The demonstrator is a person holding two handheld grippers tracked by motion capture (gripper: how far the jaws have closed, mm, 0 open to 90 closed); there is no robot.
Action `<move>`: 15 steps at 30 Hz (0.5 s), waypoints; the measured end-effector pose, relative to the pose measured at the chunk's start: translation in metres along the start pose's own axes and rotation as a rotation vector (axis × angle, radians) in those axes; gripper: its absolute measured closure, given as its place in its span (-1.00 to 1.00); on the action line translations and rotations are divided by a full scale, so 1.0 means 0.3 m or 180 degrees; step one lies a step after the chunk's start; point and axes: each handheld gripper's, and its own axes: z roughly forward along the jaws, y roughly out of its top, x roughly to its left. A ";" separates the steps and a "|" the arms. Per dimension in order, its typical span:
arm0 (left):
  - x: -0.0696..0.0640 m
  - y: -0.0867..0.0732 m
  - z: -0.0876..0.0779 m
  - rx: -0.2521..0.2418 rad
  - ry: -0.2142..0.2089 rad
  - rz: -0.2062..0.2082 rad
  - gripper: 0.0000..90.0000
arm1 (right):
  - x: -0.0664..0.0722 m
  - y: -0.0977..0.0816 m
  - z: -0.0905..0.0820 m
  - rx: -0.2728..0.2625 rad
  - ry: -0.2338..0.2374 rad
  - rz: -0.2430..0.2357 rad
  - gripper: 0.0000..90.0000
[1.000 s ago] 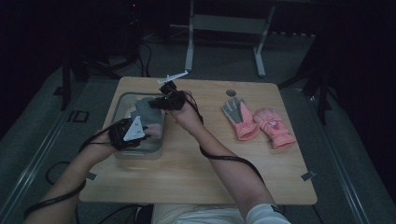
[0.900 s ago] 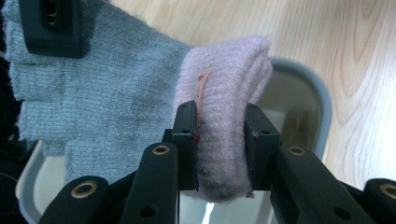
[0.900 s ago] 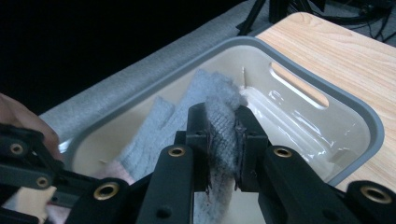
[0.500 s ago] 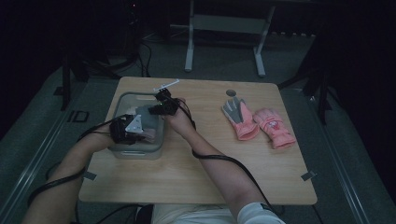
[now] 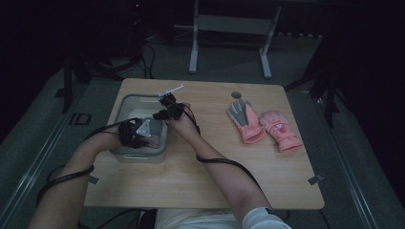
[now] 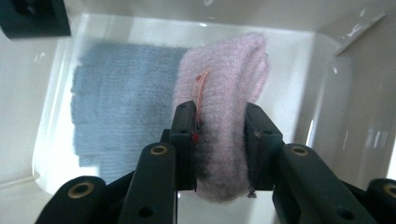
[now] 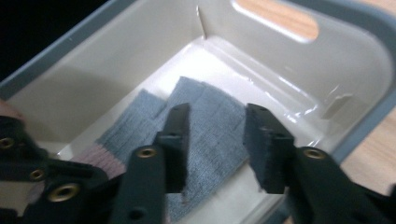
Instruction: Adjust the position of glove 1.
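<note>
Bin [image 6: 327, 65] interior: pink knit [image 6: 224, 116] btwn left gripper [image 6: 219, 135] pads.

High view: overhead, looking forward-down on tabletop [image 5: 200, 181]. Both gripper views: close, inside same bin [image 5: 125, 102], sharing grey glove [image 6: 121, 102].

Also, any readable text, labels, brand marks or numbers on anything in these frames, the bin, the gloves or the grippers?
None can be read.
pink glove on the table: a small reddish mark on its back, too small and blurred to read.
bin, pink knit piece and grey knit piece: no print visible.
left gripper and right gripper: no markings visible.
</note>
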 end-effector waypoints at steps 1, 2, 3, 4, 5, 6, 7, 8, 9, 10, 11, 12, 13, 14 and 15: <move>0.002 0.000 -0.001 -0.0009 0.0005 -0.0002 0.51 | 0.001 0.001 -0.009 -0.0021 -0.0001 -0.0031 0.24; 0.003 -0.001 -0.002 0.0001 0.0000 -0.0014 0.50 | 0.003 0.002 -0.017 -0.0047 0.0003 -0.0040 0.22; 0.003 -0.001 -0.002 0.0006 0.0003 -0.0010 0.49 | 0.004 0.003 -0.026 -0.0068 0.0023 -0.0042 0.18; 0.003 -0.001 -0.003 0.0002 0.0006 -0.0023 0.47 | 0.006 0.004 -0.034 -0.0094 0.0045 -0.0039 0.13; 0.003 -0.001 -0.005 0.0000 0.0005 -0.0064 0.43 | 0.008 0.004 -0.042 -0.0122 0.0058 -0.0039 0.10; 0.004 0.000 -0.007 0.0014 0.0031 -0.0147 0.35 | 0.009 0.004 -0.050 -0.0145 0.0080 -0.0042 0.06; 0.004 0.000 -0.007 0.0014 0.0031 -0.0147 0.20 | 0.009 0.004 -0.050 -0.0145 0.0080 -0.0042 0.06; 0.009 0.001 -0.010 0.0049 0.0053 -0.0393 -0.01 | 0.014 0.004 -0.067 -0.0172 0.0162 -0.0048 -0.08; 0.009 0.001 -0.010 0.0049 0.0053 -0.0393 -0.09 | 0.014 0.004 -0.067 -0.0172 0.0162 -0.0048 -0.08; 0.014 0.000 -0.019 0.0025 0.0097 -0.0563 -0.22 | 0.016 0.002 -0.083 -0.0198 0.0239 -0.0086 -0.20; 0.014 0.000 -0.025 0.0018 0.0140 -0.0594 -0.30 | 0.016 0.001 -0.088 -0.0195 0.0292 -0.0103 -0.28; 0.015 0.001 -0.033 0.0004 0.0154 -0.0626 -0.42 | 0.017 -0.001 -0.094 -0.0199 0.0340 -0.0127 -0.35; 0.017 0.003 -0.042 -0.0031 0.0164 -0.0695 -0.48 | 0.018 -0.003 -0.101 -0.0183 0.0367 -0.0154 -0.37; 0.018 0.005 -0.053 -0.0104 0.0144 -0.0758 -0.51 | 0.020 -0.006 -0.108 -0.0198 0.0409 -0.0182 -0.40; 0.018 0.009 -0.066 -0.0179 0.0101 -0.0807 -0.59 | 0.022 -0.008 -0.115 -0.0207 0.0416 -0.0214 -0.43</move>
